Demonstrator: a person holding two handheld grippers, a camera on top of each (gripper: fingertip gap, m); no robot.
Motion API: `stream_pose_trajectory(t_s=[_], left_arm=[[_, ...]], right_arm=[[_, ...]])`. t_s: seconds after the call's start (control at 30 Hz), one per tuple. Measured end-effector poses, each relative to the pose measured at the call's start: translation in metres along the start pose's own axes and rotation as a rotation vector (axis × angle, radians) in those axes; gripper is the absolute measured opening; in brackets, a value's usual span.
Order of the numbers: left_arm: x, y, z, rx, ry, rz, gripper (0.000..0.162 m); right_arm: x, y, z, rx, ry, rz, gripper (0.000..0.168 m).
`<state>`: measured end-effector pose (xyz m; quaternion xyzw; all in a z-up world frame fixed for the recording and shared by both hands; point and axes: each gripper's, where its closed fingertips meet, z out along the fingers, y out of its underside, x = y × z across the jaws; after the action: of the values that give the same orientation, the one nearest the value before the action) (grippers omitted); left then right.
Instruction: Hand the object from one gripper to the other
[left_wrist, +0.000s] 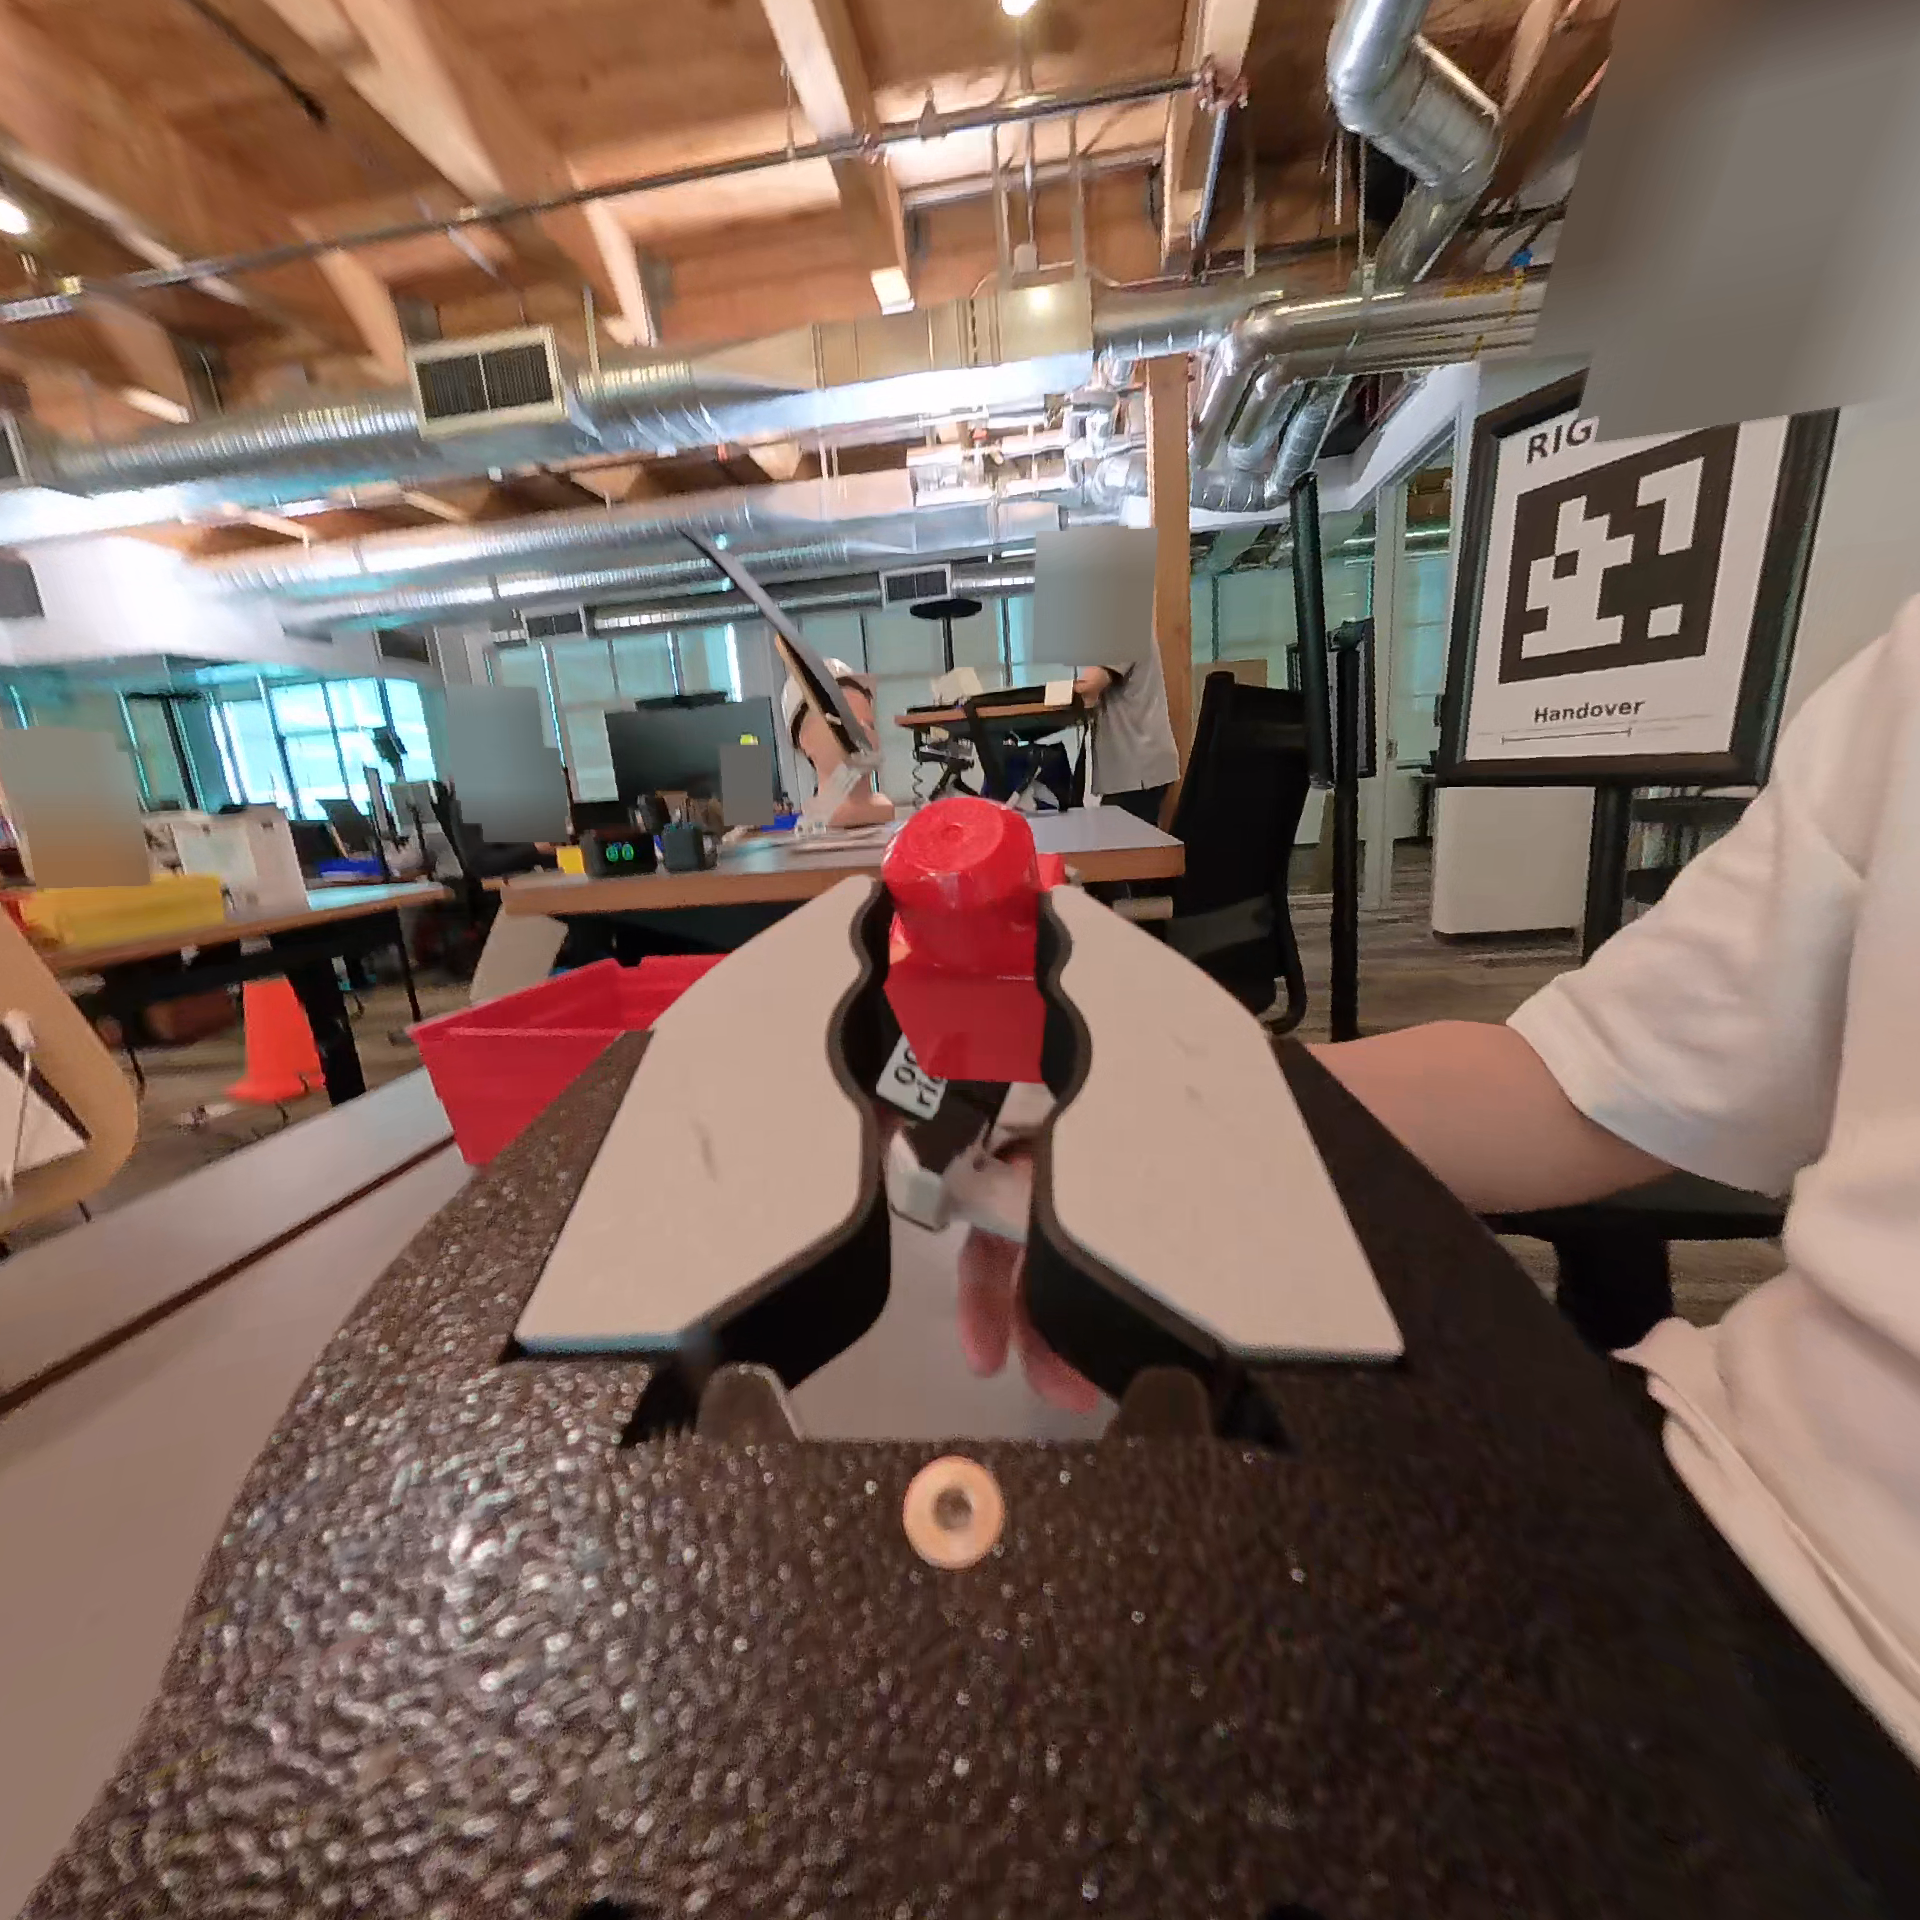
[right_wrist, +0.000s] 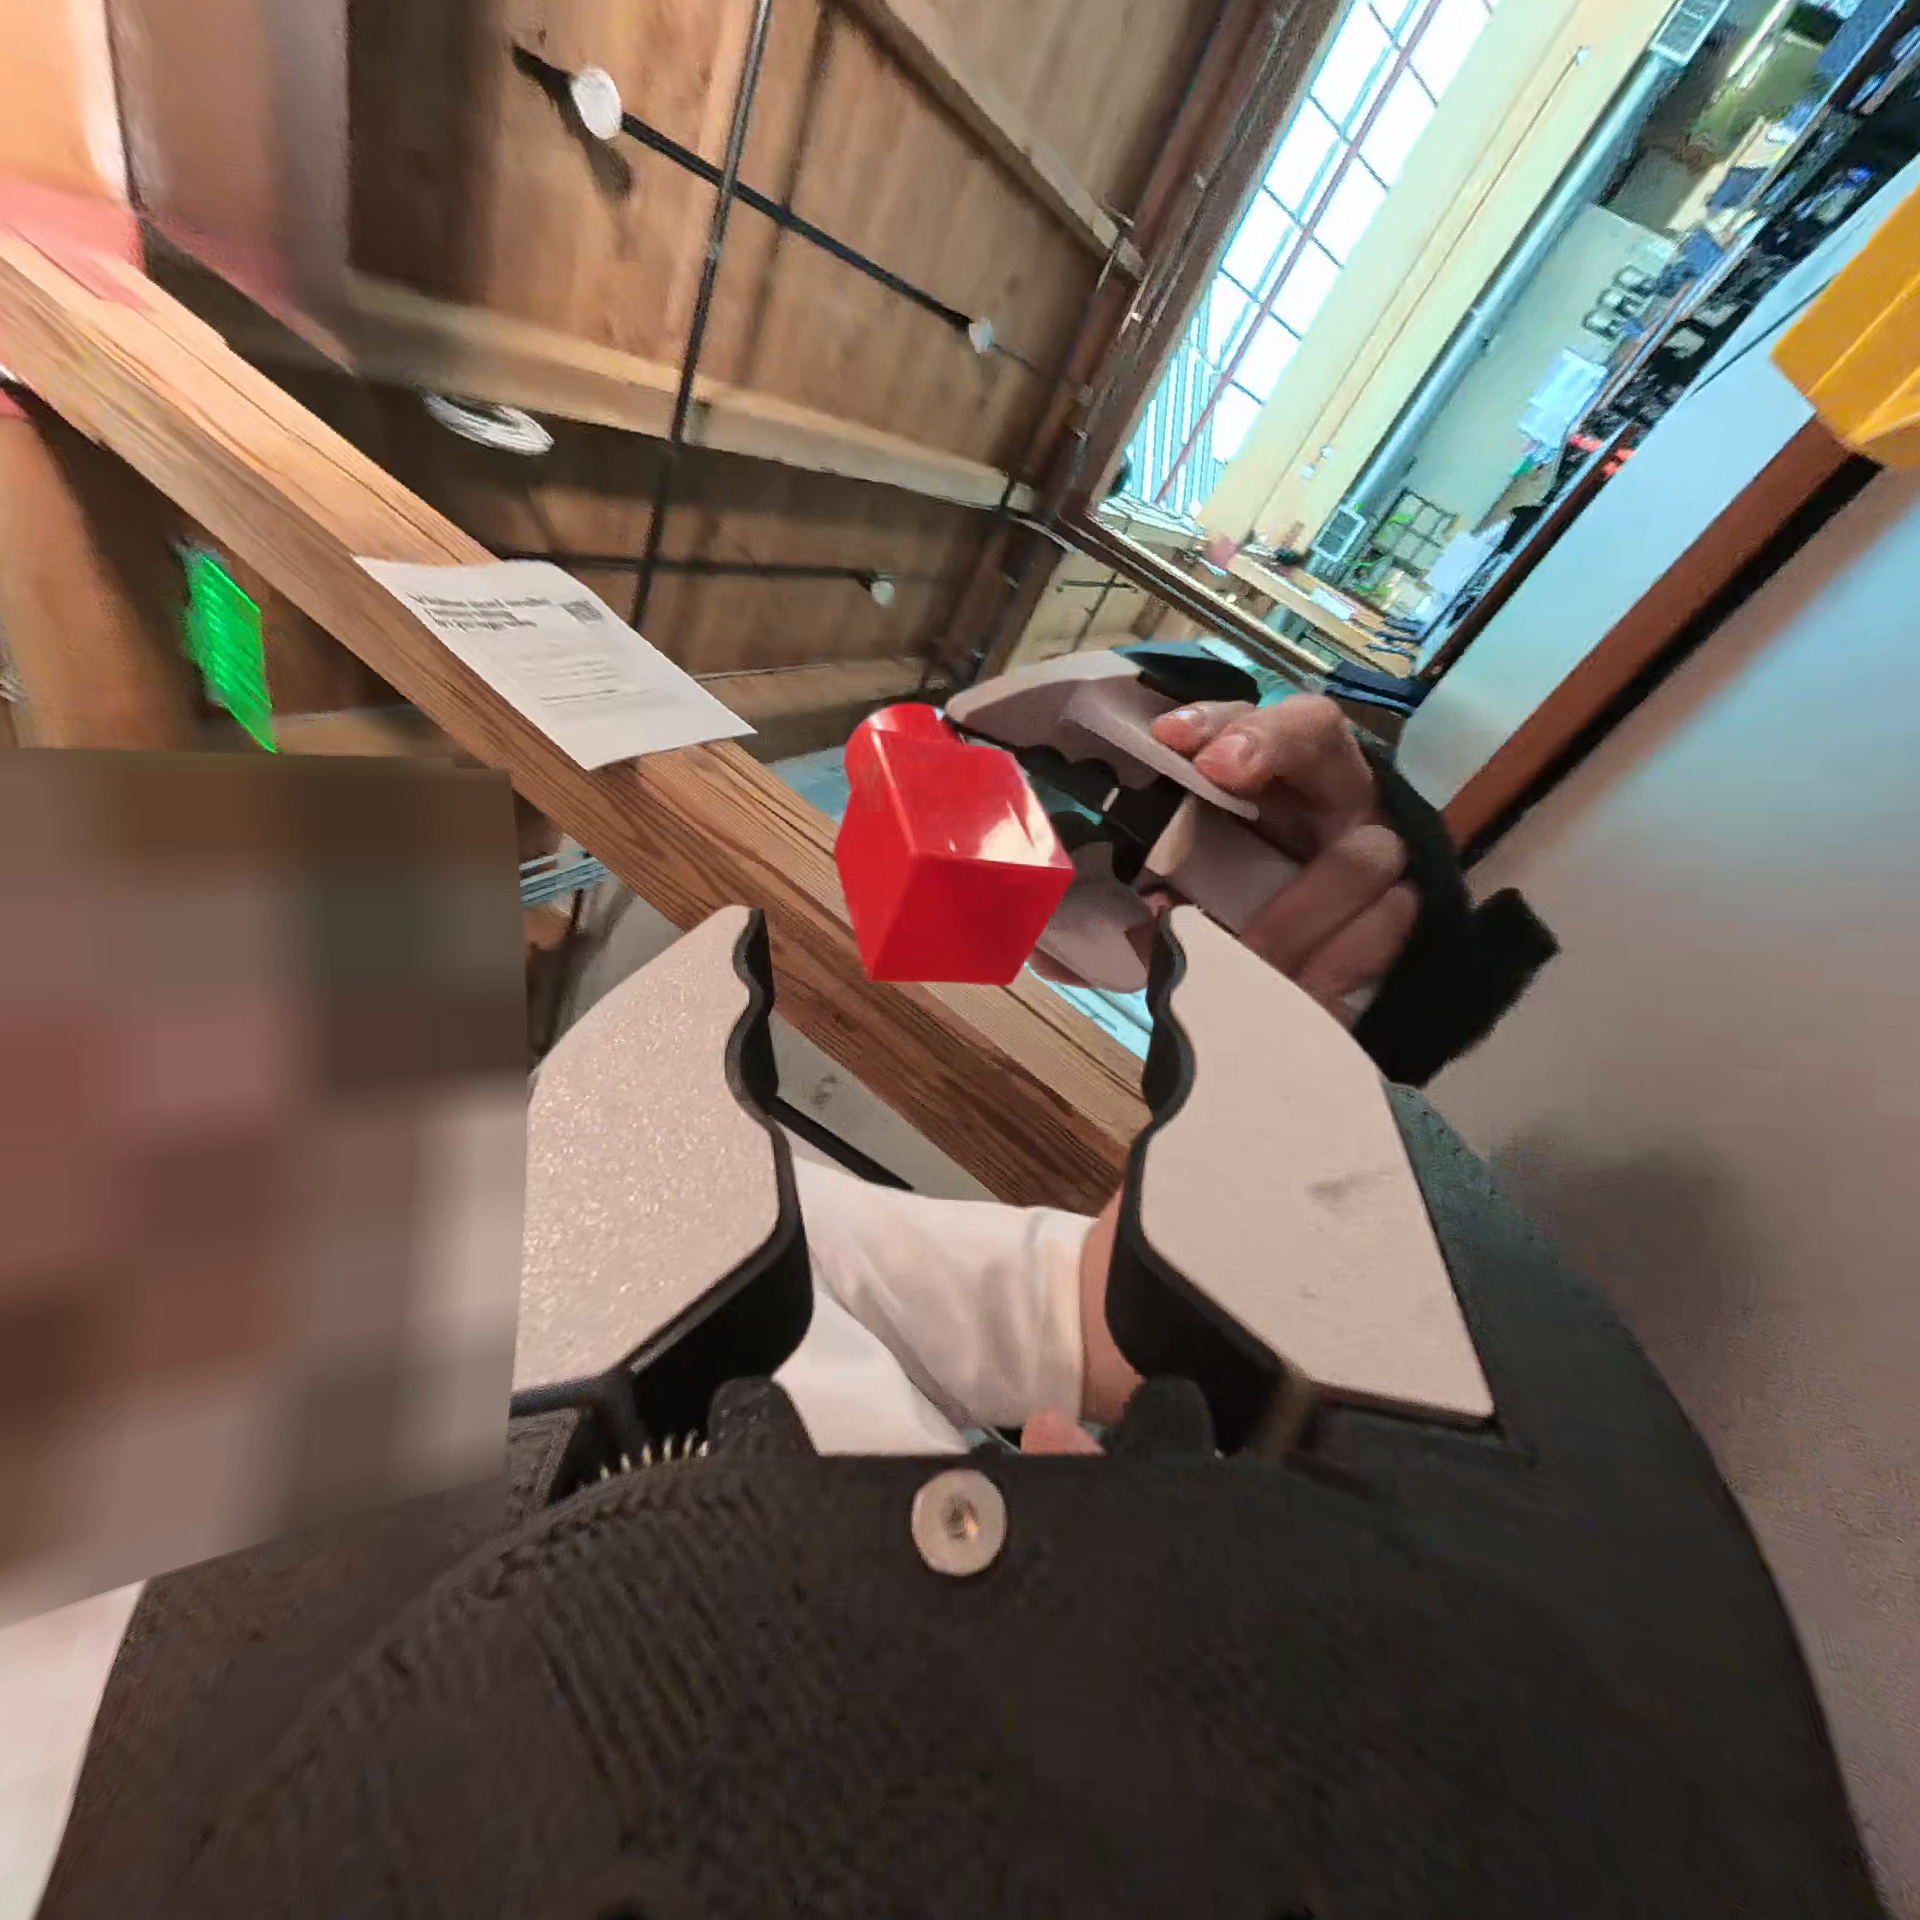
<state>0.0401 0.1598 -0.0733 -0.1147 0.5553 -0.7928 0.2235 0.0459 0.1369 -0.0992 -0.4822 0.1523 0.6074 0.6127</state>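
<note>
Left tool pinches the red block; right tool is spread. Centre it around the block's free end before closing.

The right gripper gapes at 6 o'clock of the red block; only open air lies between.

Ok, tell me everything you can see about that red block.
The red block looks like glossy plastic: a square body with a round knob on one end. It is held in the air, tilted, clamped between the fingers of the left gripper. Nothing else touches it. The right gripper sits open just short of the block's square end.
</note>
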Motion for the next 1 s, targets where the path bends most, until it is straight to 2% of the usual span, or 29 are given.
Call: stream_pose_trajectory(t_s=[0.17, 0.3, 0.4, 0.57, 0.7, 0.77, 0.9, 1.0], left_arm=[[0.008, 0.002, 0.009, 0.078, 0.012, 0.069, 0.026], [0.008, 0.004, 0.011, 0.132, 0.018, 0.038, 0.026], [0.003, 0.008, 0.011, 0.116, -0.013, 0.044, 0.025], [-0.003, 0.016, 0.011, 0.032, -0.038, -0.034, 0.023], [-0.023, 0.025, 0.01, -0.128, -0.188, -0.071, 0.043], [-0.032, 0.028, 0.01, -0.203, -0.264, -0.142, 0.047], [-0.041, 0.041, 0.012, -0.342, -0.42, -0.302, 0.066], [-0.035, 0.053, 0.018, -0.463, -0.469, -0.284, 0.073]], right_arm=[[-0.01, 0.01, 0.017, 0.031, -0.122, 0.095, 0.066], [-0.02, 0.007, 0.018, 0.074, -0.196, 0.111, 0.039], [-0.018, -0.004, 0.016, 0.139, -0.159, 0.062, 0.038], [-0.013, -0.009, 0.011, 0.116, -0.071, -0.074, 0.036], [0.004, -0.026, -0.006, 0.086, 0.238, -0.394, 0.036], [0.011, -0.037, -0.019, 0.047, 0.449, -0.652, 0.036], [0.014, -0.052, -0.034, -0.063, 0.796, -1.141, 0.036], [0.022, -0.051, -0.038, -0.177, 0.968, -1.407, 0.036]])
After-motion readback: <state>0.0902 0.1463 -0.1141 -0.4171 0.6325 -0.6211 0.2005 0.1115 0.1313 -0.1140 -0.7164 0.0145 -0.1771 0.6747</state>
